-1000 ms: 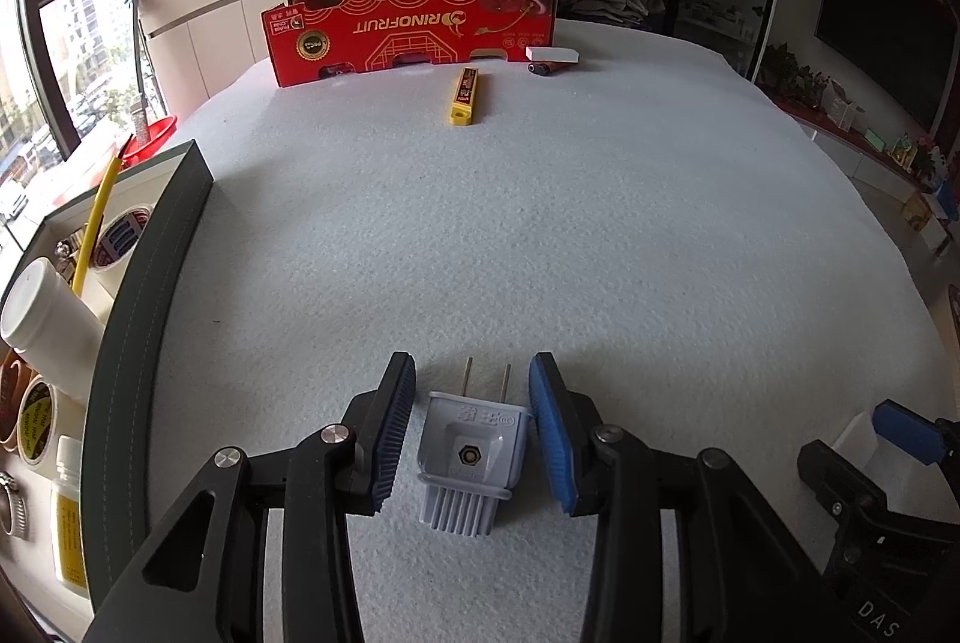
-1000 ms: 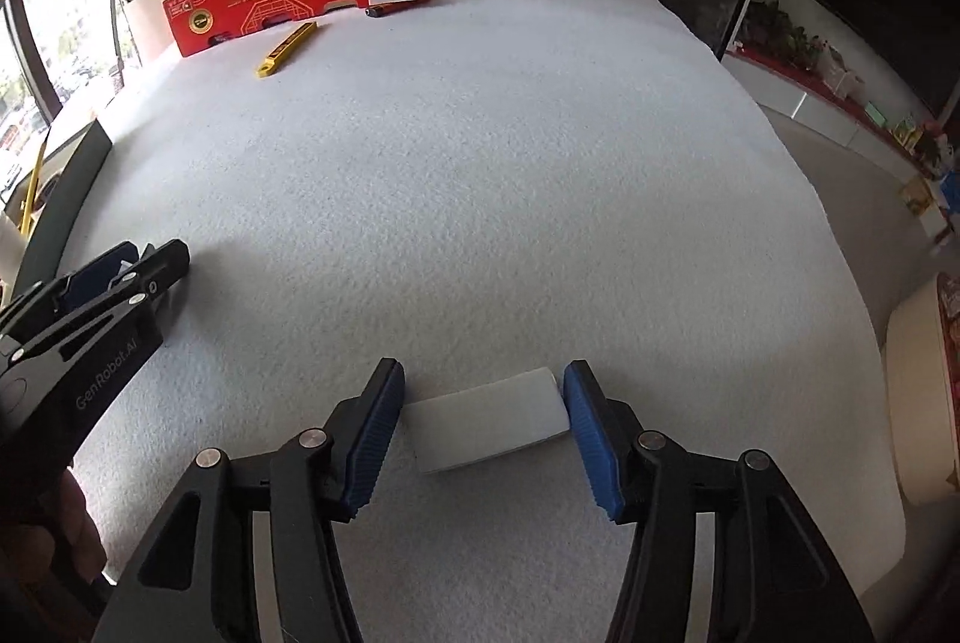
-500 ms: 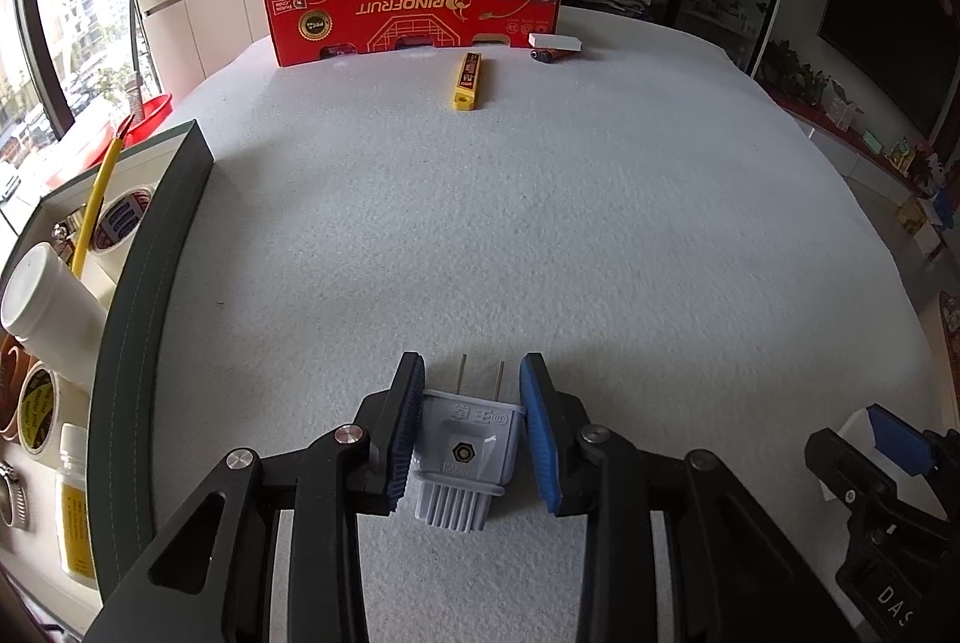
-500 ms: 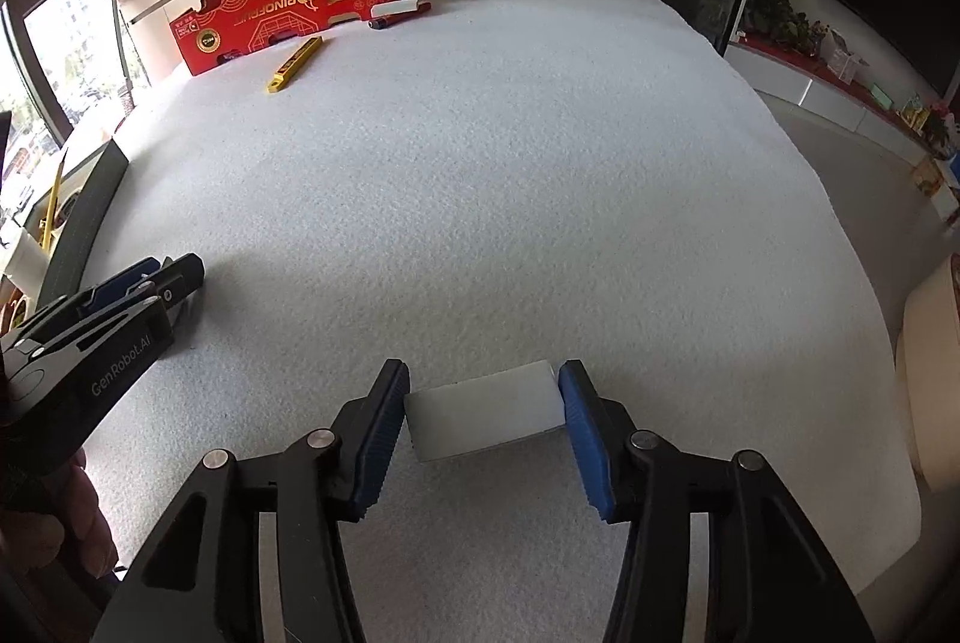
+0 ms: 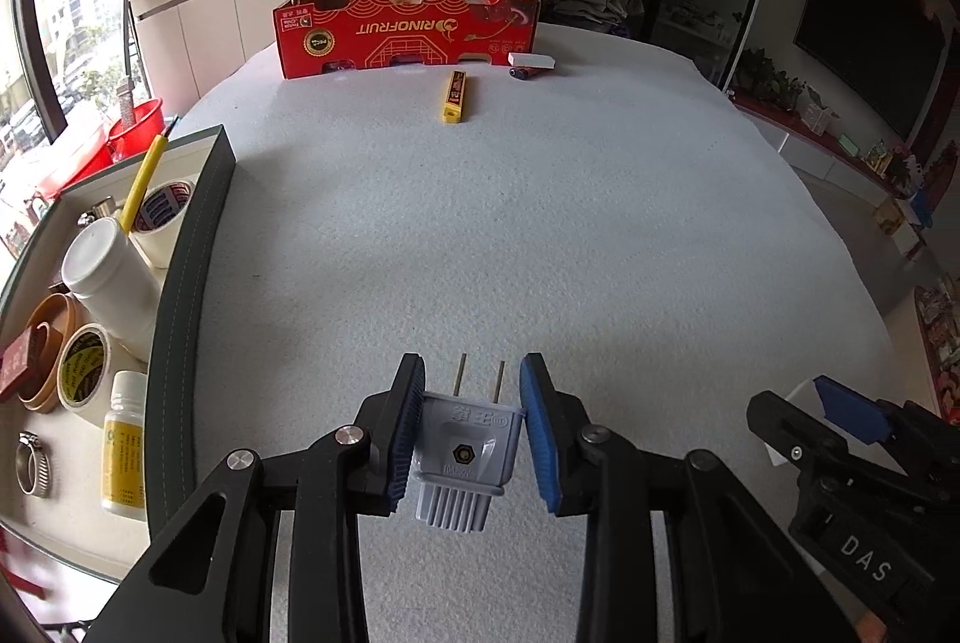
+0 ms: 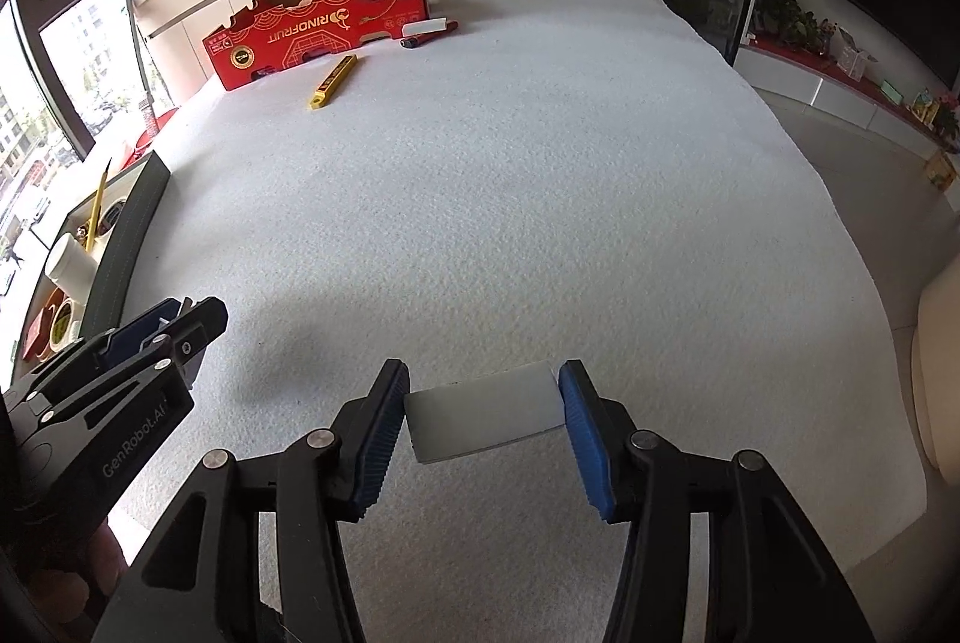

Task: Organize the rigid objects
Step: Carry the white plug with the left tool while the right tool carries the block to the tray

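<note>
Both grips made, ready to carry

My left hand-held gripper (image 5: 471, 424) clamps the pale grey two-pin plug (image 5: 465, 454); my right hand-held gripper (image 6: 483, 418) pinches the flat white rectangular block (image 6: 486, 418), both low over the white felt-covered table (image 6: 540, 193). Next, I judge, comes carrying them forward to the red cardboard box (image 5: 405, 30).

A table covered in pale grey felt (image 5: 540, 235) carries everything. At its far edge stands a red cardboard box (image 5: 408, 27), open-topped. Just in front of it lie a yellow utility knife (image 5: 454, 96) and, to the right, a white block (image 5: 531, 59) touching a dark red marker (image 5: 523, 72). Along the left side lies a dark-rimmed tray (image 5: 192, 271).
</note>
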A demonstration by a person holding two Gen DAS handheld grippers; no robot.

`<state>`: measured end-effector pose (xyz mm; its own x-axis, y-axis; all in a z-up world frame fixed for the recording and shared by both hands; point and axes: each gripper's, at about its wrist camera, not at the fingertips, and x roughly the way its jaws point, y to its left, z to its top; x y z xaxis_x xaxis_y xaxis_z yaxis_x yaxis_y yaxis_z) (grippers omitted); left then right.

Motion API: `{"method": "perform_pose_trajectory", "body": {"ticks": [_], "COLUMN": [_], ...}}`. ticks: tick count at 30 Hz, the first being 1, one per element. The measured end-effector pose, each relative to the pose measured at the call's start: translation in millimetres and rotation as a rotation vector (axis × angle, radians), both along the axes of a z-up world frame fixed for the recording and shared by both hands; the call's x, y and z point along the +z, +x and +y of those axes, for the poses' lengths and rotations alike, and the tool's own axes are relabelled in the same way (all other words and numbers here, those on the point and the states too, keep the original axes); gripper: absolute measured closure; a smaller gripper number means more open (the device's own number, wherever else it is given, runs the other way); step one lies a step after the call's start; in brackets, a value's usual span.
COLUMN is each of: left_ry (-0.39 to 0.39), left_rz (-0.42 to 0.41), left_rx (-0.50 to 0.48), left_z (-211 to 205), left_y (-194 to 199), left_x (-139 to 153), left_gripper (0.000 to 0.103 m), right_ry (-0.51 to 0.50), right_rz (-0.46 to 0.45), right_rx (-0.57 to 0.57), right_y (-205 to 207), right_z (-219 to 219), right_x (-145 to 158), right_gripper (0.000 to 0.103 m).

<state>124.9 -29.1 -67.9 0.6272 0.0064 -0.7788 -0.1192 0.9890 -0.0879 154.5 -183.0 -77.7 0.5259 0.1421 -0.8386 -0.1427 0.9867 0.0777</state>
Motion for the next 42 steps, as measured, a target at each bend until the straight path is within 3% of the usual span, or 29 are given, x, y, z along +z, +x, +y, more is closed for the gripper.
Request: {"method": "perform_pose_trajectory", "body": {"ticks": [10, 22, 34, 42], "left_ry": [-0.027, -0.022, 0.014, 0.010], "left_rz": [-0.102, -0.200, -0.167, -0.127], "left_rx": [0.030, 0.249, 0.499, 0.559], "left_z": [32, 126, 214, 236], "left_y": [-35, -92, -142, -154], "left_x": [47, 83, 63, 45], "left_gripper": [0.067, 0.067, 0.067, 0.067], "right_ry": [0.031, 0.098, 0.120, 0.118], "right_rz": [-0.051, -0.094, -0.069, -0.037], "right_rx": [0.063, 0.315, 0.532, 0.580], "right_y": [-7, -24, -47, -47], "right_z": [35, 146, 241, 268], "right_x": [36, 71, 70, 60], "right_gripper": [0.050, 0.050, 0.050, 0.050]}}
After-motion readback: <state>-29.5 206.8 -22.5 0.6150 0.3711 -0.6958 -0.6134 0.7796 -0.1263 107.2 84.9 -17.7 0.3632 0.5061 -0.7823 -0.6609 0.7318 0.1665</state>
